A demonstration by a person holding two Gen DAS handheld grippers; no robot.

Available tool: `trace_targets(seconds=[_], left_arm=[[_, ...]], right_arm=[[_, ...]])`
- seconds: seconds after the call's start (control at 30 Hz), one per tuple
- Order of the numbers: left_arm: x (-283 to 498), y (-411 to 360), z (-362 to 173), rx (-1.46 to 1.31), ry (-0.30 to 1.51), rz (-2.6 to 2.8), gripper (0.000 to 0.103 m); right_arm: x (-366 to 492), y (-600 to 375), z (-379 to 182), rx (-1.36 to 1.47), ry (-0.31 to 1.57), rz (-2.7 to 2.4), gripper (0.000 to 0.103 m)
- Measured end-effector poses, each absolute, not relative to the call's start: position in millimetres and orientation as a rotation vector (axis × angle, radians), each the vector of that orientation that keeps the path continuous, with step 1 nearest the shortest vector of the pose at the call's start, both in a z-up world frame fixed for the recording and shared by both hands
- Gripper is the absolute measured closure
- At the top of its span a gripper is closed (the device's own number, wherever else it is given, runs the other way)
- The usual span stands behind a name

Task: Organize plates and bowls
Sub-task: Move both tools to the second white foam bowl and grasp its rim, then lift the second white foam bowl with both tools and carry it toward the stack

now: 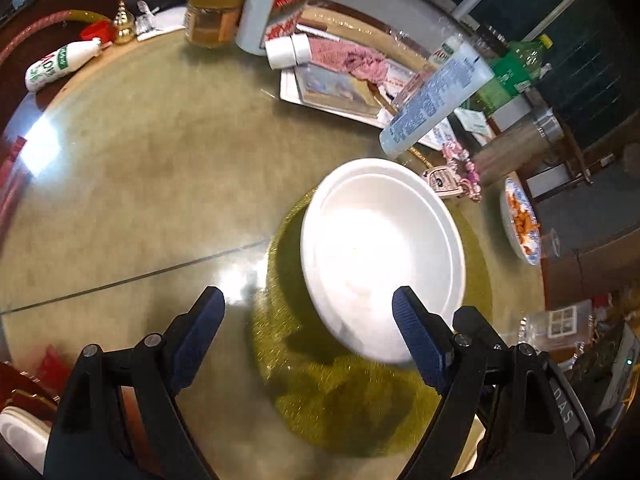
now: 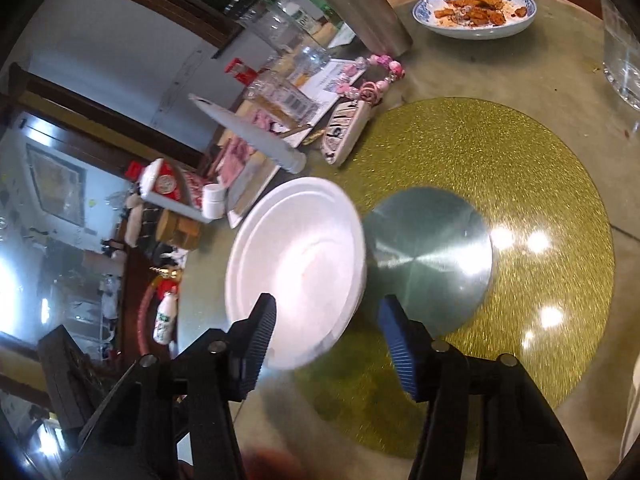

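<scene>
A white plate [image 1: 380, 256] lies partly on a round gold glitter mat [image 1: 360, 400] on the glass-topped table. In the left wrist view my left gripper [image 1: 308, 296] stands wide open just short of the plate's near rim, its right fingertip [image 1: 412, 328] overlapping that rim. In the right wrist view the same white plate [image 2: 296, 272] covers the left edge of a silver disc [image 2: 432, 256] at the middle of the gold mat [image 2: 520, 184]. My right gripper [image 2: 328, 302] is open, with the plate's near rim between its fingers and neither pad pressing on it.
A blue-patterned bowl [image 2: 476, 8] with fried food stands at the far side of the table, also visible as the patterned bowl [image 1: 520, 220]. Bottles, a jar [image 1: 214, 12], a tube [image 1: 436, 100], a pink cloth and papers crowd the back. A clear glass [image 2: 624, 64] stands at the right.
</scene>
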State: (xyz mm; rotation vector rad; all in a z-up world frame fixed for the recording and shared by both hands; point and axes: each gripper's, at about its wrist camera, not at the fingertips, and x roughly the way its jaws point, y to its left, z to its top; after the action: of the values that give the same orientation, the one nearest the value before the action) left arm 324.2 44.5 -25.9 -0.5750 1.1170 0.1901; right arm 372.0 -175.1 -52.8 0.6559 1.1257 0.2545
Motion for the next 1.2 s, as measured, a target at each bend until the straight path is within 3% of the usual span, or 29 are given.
trace_targets(seconds=[0.17, 0.2, 0.23, 0.27, 1.2], left_arm=[[346.4, 37.7, -49.5, -0.576, 1.157, 0.222, 0.023], [347.5, 38.0, -54.9, -0.578, 1.177, 0.216, 0.041], [348.8, 36.0, -59.7, -0.558, 1.198, 0.205, 0.072], [350.3, 32.3, -64.0, -0.519, 1.225, 0.192, 0.088], [186.9, -29.6, -16.7, -0.234, 1.101, 0.017, 0.089]], right_arm=[[389.9, -171.5, -65.7, 0.637, 1.153, 0.22, 0.057], [391.9, -169.9, -68.8, 0.624, 1.163, 0.211, 0.067], [392.2, -167.9, -70.6, 0.606, 1.176, 0.209, 0.086], [392.4, -166.0, -73.8, 0.596, 1.193, 0.217, 0.094], [190.9, -208.5, -34.1, 0.492, 1.046, 0.199, 0.093]])
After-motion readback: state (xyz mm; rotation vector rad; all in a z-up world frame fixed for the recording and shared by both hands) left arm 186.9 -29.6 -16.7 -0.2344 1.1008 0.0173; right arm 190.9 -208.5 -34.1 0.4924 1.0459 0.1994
